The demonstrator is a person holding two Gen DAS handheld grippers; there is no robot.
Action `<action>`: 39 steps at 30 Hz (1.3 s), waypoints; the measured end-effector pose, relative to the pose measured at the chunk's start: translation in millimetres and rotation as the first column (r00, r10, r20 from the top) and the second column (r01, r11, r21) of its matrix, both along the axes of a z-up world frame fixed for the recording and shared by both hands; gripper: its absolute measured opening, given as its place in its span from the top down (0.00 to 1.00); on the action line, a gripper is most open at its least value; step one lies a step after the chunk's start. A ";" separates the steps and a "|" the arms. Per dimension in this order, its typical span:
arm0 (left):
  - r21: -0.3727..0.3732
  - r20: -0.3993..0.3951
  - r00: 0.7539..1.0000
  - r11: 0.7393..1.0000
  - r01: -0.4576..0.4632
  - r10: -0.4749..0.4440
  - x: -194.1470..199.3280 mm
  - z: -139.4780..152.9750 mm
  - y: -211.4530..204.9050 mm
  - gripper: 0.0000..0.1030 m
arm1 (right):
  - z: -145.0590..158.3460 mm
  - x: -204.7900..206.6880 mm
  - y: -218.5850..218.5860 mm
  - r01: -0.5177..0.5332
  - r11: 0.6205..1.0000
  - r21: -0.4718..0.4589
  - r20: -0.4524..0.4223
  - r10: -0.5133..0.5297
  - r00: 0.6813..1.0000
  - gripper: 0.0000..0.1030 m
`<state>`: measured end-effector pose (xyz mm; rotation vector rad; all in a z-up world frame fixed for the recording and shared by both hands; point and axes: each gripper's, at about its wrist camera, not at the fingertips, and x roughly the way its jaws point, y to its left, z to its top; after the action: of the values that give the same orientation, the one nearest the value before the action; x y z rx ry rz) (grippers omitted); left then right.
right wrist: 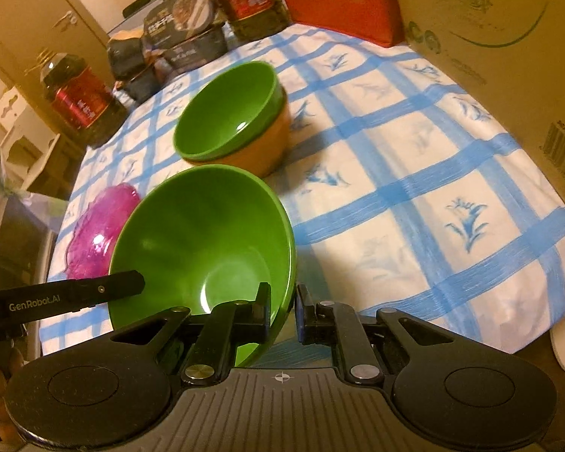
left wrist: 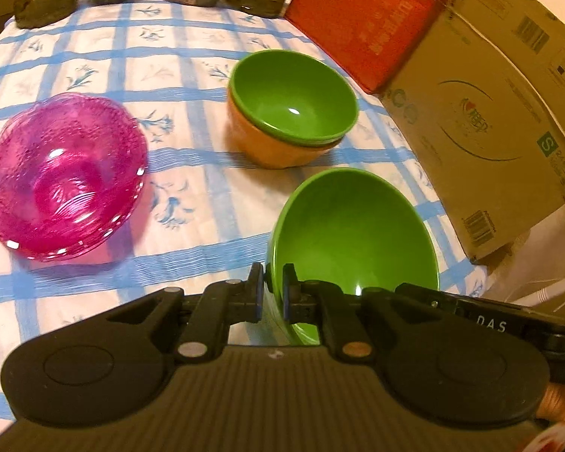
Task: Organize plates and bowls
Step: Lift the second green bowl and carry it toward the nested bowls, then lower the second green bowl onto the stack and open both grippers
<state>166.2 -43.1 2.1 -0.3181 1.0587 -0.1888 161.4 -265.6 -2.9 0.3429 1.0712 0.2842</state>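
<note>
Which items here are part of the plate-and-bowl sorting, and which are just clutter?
Part of the job:
- green bowl, gripped at its rim by left tongs and right tongs
- green bowl nested in orange bowl
- pink glass dishes

Clutter:
- cardboard box
- red bag
- oil bottles
- dark food trays

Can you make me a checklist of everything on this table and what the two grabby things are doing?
Surface: checked blue-and-white tablecloth.
Job's things: tilted green bowl; another green bowl nested in an orange bowl; pink glass dishes.
Clutter: oil bottles, dark food trays, red bag, cardboard box.
Grippers: left gripper and right gripper each shut on the tilted bowl's rim.
Cables: nothing seen.
Surroundings: wooden cabinet.
</note>
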 end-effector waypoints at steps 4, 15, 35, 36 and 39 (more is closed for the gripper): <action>-0.005 0.003 1.000 1.000 -0.011 0.011 -1.1 1.5 3.8 0.93 | 3.4 1.3 5.9 -0.011 1.000 -0.007 0.011 0.011 1.000 0.87; -0.023 0.024 1.000 1.000 -0.018 0.018 12.5 18.5 9.2 0.92 | 23.8 17.3 9.8 -0.027 0.999 -0.020 0.048 0.028 0.998 0.87; -0.019 0.066 0.995 0.997 -0.070 0.071 150.4 61.3 19.6 0.93 | 74.7 157.8 27.3 -0.084 0.994 -0.067 0.116 0.091 0.989 0.87; -0.013 0.064 0.995 0.998 -0.069 0.070 157.0 57.9 19.7 0.93 | 71.5 165.7 28.1 -0.085 0.994 -0.068 0.110 0.092 0.990 0.87; 0.005 0.049 0.996 0.998 -0.069 0.069 173.5 45.8 18.9 0.93 | 58.8 185.3 29.5 -0.090 0.993 -0.073 0.090 0.097 0.991 0.88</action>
<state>339.7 -24.2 47.9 -0.3421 0.9982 -0.1307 346.7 -236.1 55.9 0.2161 1.0037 0.3432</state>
